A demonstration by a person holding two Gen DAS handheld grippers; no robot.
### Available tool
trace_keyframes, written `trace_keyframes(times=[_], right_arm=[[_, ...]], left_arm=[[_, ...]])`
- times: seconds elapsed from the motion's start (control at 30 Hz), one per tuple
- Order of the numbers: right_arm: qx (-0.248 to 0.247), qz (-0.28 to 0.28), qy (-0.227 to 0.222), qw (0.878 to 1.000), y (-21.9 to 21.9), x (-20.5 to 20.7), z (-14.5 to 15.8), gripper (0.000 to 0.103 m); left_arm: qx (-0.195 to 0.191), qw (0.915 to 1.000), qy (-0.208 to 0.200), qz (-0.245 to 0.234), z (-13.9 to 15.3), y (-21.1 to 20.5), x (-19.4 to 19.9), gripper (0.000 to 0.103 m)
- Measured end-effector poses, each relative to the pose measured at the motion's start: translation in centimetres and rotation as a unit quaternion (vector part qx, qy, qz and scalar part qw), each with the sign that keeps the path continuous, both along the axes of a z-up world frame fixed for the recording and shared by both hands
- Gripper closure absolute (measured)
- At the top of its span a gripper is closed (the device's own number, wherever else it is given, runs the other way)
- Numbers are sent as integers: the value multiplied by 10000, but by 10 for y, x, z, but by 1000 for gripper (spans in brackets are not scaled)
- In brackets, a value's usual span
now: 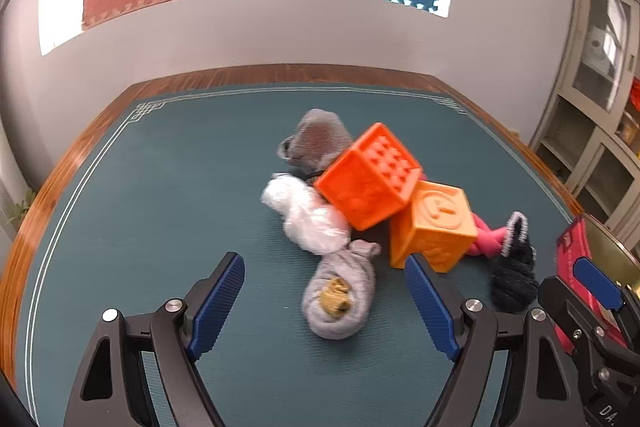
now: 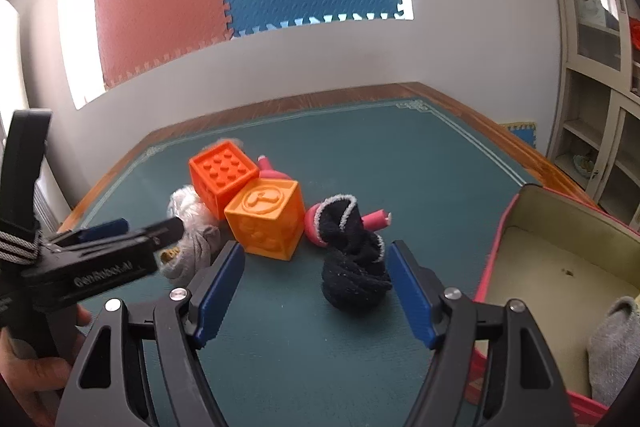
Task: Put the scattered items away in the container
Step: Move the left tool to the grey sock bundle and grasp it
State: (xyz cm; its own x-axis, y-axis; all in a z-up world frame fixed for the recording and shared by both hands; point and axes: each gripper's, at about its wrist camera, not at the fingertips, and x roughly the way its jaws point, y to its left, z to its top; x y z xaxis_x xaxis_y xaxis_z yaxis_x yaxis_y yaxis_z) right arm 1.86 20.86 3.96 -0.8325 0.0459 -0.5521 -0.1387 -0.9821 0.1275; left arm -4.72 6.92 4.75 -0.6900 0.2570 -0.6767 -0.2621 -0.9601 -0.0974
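Note:
A pile lies mid-mat: a dark orange cube [image 1: 370, 175] leaning on a lighter orange cube [image 1: 434, 225], a white bag [image 1: 308, 217], a grey rolled sock with a tan patch [image 1: 340, 297], another grey sock [image 1: 316, 139], a pink sock [image 1: 488, 237] and a black rolled sock [image 1: 514, 273]. My left gripper [image 1: 326, 297] is open, its fingers either side of the grey sock. My right gripper [image 2: 316, 281] is open, the black sock [image 2: 354, 267] between its fingers. The red-walled container [image 2: 560, 267] at the right holds a grey item [image 2: 616, 347].
The items lie on a dark green mat [image 1: 160, 207] on a wooden table [image 1: 280, 71]. A cabinet [image 1: 592, 99] stands to the right. The left gripper's body [image 2: 92, 263] and the hand holding it cross the right wrist view's left side.

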Motion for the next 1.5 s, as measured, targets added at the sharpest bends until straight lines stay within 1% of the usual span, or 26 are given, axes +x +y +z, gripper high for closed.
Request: trace_keyframes(times=[0.07, 0.23, 0.4, 0.63, 0.87, 0.93, 1.07, 1.1, 1.17, 1.2, 1.23, 1.37, 1.43, 1.5], right_arm=[[-26, 6, -100, 9999, 1, -4, -4, 24], [-81, -69, -146, 9998, 7, -4, -7, 23], [-92, -97, -164, 9998, 10, -4, -9, 23], [-191, -159, -258, 9994, 16, -7, -12, 23], [-92, -169, -267, 9995, 13, -7, -12, 23], [-96, -160, -266, 9995, 13, -7, -12, 23], [-97, -177, -254, 9995, 13, -7, -12, 23], [-96, -181, -249, 9995, 13, -7, -12, 23], [-70, -190, -218, 9996, 12, -5, -12, 23], [-53, -190, -198, 9996, 12, -4, -11, 23], [-28, -181, -178, 9997, 11, -4, -11, 23], [33, -86, -106, 9999, 7, -2, -9, 23], [45, -37, -89, 9999, 6, -2, -8, 23], [102, -5, -157, 9998, 3, -9, -10, 23]], left_arm=[[15, 9999, -61, 80, -3, -3, -3, 19], [-35, 9999, -114, 103, -7, -3, -4, 19], [-93, 9998, -151, 45, -10, 1, -4, 19], [-99, 9994, -327, -66, -19, 6, -8, 19], [-168, 9986, -487, -138, -32, 12, -14, 19], [-131, 9985, -508, -152, -36, 12, -17, 19], [100, 9979, -537, -336, -37, 11, -22, 19], [108, 9977, -559, -367, -38, 12, -22, 21], [110, 9971, -613, -432, -40, 14, -23, 49], [170, 9966, -657, -476, -40, 14, -22, 54], [203, 9964, -659, -483, -40, 13, -22, 63], [249, 9975, -529, -405, -33, 10, -16, 63], [242, 9986, -360, -316, -25, 7, -11, 63], [194, 9995, -103, -228, -13, 6, -3, 63]])
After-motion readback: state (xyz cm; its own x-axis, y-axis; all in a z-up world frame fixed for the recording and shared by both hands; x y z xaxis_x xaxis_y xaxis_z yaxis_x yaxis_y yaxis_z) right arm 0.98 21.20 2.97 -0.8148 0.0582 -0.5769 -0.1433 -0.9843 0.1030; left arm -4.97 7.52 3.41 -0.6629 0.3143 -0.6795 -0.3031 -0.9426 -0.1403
